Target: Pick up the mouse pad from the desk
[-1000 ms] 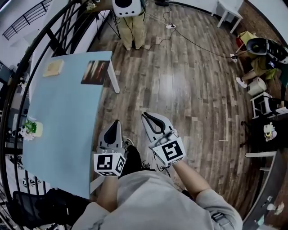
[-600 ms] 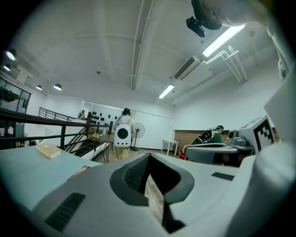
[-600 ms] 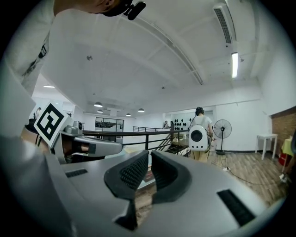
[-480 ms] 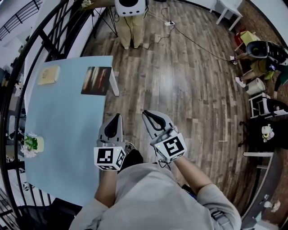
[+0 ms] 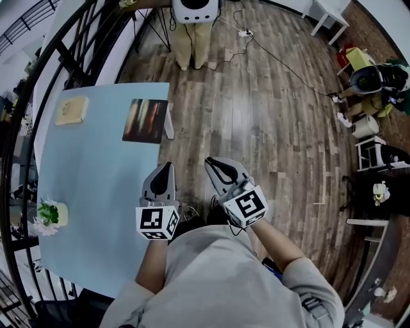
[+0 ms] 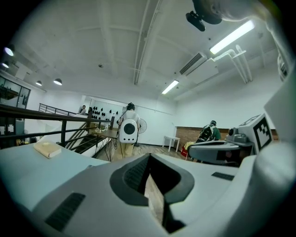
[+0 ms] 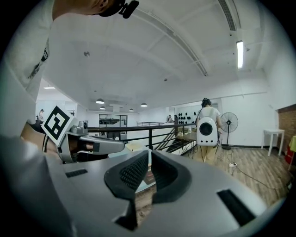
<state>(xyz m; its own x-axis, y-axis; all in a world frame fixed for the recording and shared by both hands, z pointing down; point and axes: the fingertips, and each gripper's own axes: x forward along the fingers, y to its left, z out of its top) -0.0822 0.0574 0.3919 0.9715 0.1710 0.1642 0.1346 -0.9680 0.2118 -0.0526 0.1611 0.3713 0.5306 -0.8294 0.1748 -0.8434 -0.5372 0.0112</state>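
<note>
The mouse pad (image 5: 146,120), a dark rectangle with a brownish picture, lies flat at the right edge of the light blue desk (image 5: 96,192). My left gripper (image 5: 165,168) hovers over the floor just off the desk's right edge, nearer to me than the pad, with its tips together and nothing in them. To its right my right gripper (image 5: 213,164) is over the wooden floor, its pads closed to a thin slit with nothing held. Both point away from me, almost level. In the left gripper view the desk top (image 6: 27,171) spreads to the left.
A beige book (image 5: 71,110) lies at the desk's far left and a small potted plant (image 5: 48,214) at its near left. A black railing (image 5: 70,45) runs behind the desk. A person with a white backpack (image 5: 192,19) stands farther off, near cables on the floor.
I have stepped closer to the desk: the mouse pad and desk have slid down and right in the head view. Both grippers keep their pose and stay closed.
</note>
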